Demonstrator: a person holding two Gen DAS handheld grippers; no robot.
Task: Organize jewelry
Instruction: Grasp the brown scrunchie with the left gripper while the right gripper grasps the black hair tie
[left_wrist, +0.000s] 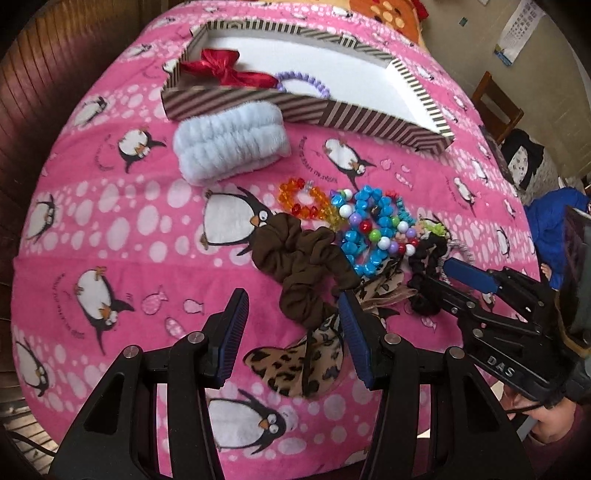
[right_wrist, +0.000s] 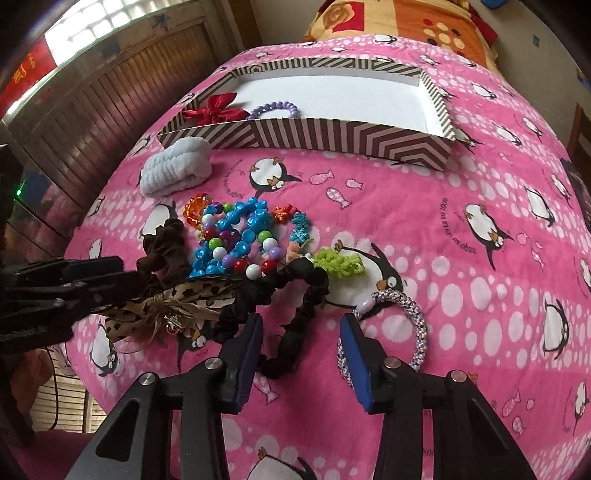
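My left gripper (left_wrist: 293, 334) hangs open over a brown scrunchie (left_wrist: 295, 266) and a leopard-print bow (left_wrist: 295, 365), which lie between its fingers; the right finger brushes the bow. My right gripper (right_wrist: 301, 354) stands open astride a black scrunchie (right_wrist: 295, 295), with its pads apart from the fabric. Its right finger sits against a braided pink-white hair tie (right_wrist: 410, 321). A tangle of blue and multicoloured bead bracelets (right_wrist: 236, 236) lies behind. The striped box (right_wrist: 314, 134) at the back holds a red bow (right_wrist: 214, 107) and a purple bead bracelet (right_wrist: 275, 109).
A pale blue fluffy scrunchie (left_wrist: 229, 144) lies in front of the box, an orange bead bracelet (left_wrist: 303, 201) and a green hair tie (right_wrist: 338, 262) lie by the pile. All rests on a pink penguin blanket (right_wrist: 461, 229). A wooden wall (right_wrist: 110, 92) rises on the left.
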